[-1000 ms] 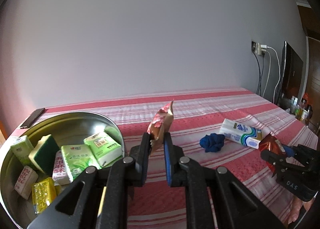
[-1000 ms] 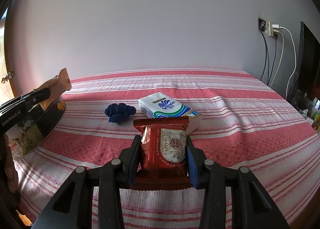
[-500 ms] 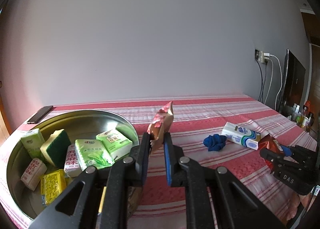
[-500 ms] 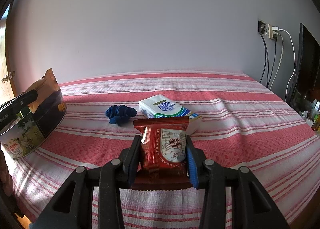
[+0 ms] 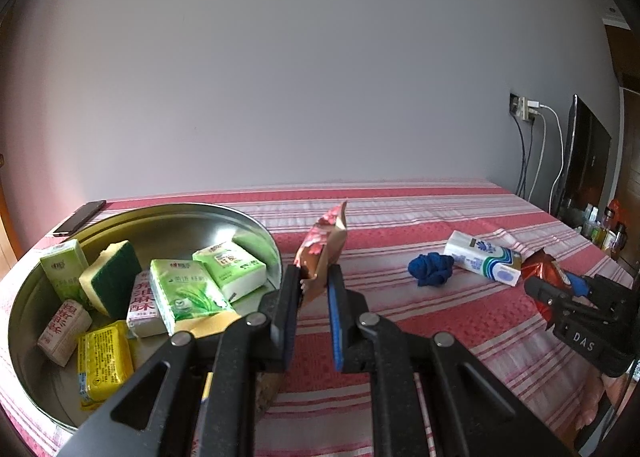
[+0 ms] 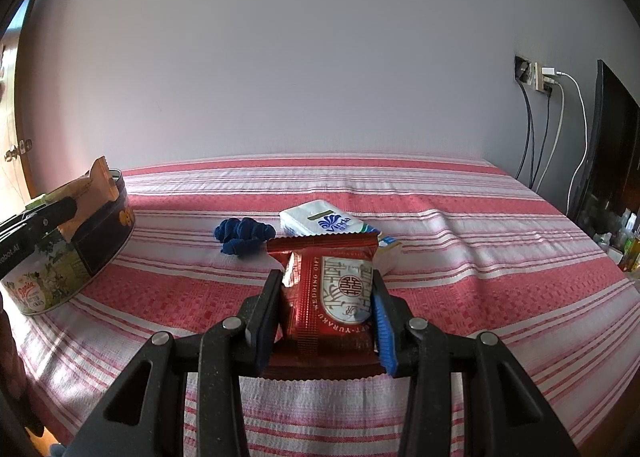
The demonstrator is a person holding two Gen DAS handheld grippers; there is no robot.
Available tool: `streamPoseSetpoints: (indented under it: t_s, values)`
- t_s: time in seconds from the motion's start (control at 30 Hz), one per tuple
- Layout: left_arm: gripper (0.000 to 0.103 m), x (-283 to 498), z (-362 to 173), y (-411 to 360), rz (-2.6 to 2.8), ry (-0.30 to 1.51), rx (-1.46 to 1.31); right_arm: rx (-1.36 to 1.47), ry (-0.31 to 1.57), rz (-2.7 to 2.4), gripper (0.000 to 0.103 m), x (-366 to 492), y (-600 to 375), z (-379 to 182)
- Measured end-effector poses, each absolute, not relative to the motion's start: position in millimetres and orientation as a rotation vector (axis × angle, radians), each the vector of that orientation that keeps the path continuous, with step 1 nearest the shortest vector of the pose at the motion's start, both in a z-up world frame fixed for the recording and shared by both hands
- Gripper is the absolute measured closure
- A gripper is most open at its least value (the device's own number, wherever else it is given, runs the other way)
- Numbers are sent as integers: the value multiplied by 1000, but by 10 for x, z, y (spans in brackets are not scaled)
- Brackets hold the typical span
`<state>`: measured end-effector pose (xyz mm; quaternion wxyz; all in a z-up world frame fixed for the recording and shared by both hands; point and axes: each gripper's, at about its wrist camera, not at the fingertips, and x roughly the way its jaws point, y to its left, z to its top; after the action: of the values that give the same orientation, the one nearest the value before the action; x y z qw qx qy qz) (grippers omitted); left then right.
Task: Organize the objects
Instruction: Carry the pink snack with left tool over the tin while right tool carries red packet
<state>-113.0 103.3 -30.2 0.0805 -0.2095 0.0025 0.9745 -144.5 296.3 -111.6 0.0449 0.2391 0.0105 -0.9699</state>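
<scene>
Pink snack packet [image 5: 324, 247]: pinched edge-on in my left tongs [image 5: 314, 289], closed tight on it, held just right of the round tin's [image 5: 256, 231] rim. Tin sits far left on the striped cloth [image 6: 460, 257], holding tissue packs and a sponge [image 5: 114, 277]. Right tongs [image 6: 326, 309] grip a red foil packet [image 6: 332, 297]. Beyond it lie a blue cloth wad [image 6: 242, 235] and a white tissue pack [image 6: 324, 223], side by side.
</scene>
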Motion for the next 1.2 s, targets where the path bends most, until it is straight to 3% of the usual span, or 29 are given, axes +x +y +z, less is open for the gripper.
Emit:
streamPoseSetpoints:
  t_s: [1.2]
  values:
    - [92, -896, 29, 515, 2969, -149, -506, 469, 191, -2854, 59, -1347, 2338, -690]
